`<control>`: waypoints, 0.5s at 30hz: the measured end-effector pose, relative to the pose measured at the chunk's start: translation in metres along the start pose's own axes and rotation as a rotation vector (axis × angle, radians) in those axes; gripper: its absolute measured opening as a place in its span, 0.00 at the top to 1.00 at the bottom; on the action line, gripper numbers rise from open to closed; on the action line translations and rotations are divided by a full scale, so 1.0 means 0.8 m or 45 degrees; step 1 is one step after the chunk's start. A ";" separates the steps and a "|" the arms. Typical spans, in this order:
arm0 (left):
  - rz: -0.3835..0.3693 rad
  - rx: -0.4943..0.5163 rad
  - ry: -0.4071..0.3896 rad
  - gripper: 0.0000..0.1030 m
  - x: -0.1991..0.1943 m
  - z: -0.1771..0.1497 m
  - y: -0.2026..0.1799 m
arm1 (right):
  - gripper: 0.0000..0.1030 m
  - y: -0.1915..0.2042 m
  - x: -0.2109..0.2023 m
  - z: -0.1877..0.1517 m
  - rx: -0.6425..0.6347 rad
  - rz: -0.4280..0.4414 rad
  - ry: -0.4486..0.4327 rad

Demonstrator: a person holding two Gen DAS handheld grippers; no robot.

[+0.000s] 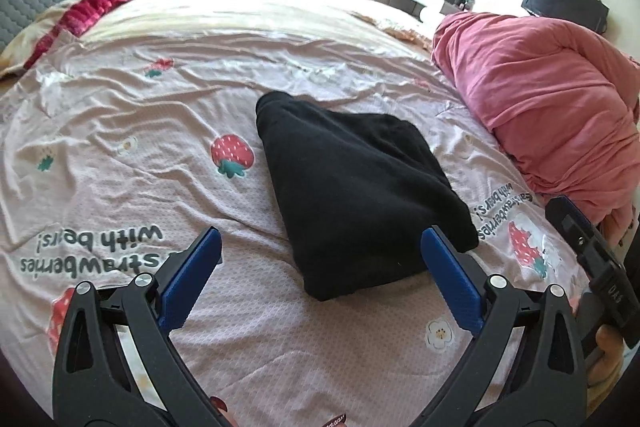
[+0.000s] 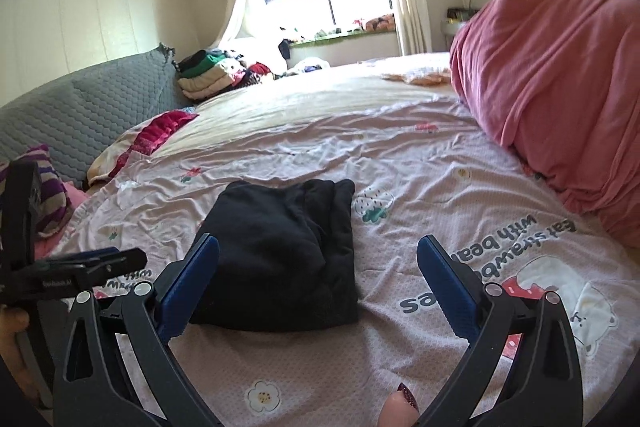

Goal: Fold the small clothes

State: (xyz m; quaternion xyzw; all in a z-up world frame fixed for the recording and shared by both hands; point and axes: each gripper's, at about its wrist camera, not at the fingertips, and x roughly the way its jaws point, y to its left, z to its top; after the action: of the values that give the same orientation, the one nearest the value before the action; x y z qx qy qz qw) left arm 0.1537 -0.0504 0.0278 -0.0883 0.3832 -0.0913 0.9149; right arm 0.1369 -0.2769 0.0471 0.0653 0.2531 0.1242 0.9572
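A black garment (image 1: 352, 187) lies folded into a compact block on the pink strawberry-print bedspread (image 1: 140, 147). My left gripper (image 1: 320, 247) is open and empty, held just above the bed with the garment's near end between its blue fingers. In the right wrist view the same garment (image 2: 280, 259) lies just ahead and left of centre. My right gripper (image 2: 318, 255) is open and empty, its left finger (image 2: 188, 287) beside the garment's near left corner. The left gripper's body (image 2: 60, 275) shows at the left edge.
A bunched pink-red quilt (image 1: 540, 107) lies at the right of the bed. A grey quilted headboard (image 2: 80, 115), a red-and-cream pillow (image 2: 148, 139) and a stack of folded clothes (image 2: 208, 75) are at the far left. A striped purple item (image 2: 48, 187) lies near the left edge.
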 end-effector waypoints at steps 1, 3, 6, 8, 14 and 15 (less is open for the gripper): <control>0.003 0.005 -0.007 0.09 -0.004 -0.001 0.000 | 0.04 0.004 -0.004 -0.002 -0.009 -0.005 -0.011; 0.005 0.016 -0.027 0.09 -0.013 -0.006 0.000 | 0.04 0.012 -0.013 -0.006 -0.033 -0.009 -0.039; 0.015 0.038 -0.052 0.09 -0.026 -0.013 -0.001 | 0.04 0.023 -0.023 -0.010 -0.065 -0.017 -0.066; 0.018 0.049 -0.065 0.09 -0.033 -0.019 -0.001 | 0.04 0.031 -0.029 -0.013 -0.084 -0.027 -0.082; 0.010 0.067 -0.087 0.09 -0.047 -0.035 0.004 | 0.04 0.042 -0.042 -0.023 -0.111 -0.024 -0.112; 0.012 0.068 -0.094 0.09 -0.050 -0.036 0.005 | 0.04 0.044 -0.045 -0.026 -0.114 -0.030 -0.116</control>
State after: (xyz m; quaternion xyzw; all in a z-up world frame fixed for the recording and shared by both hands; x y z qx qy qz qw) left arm 0.1058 -0.0398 0.0340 -0.0653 0.3471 -0.0940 0.9308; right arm 0.0893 -0.2518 0.0526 0.0251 0.2043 0.1211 0.9711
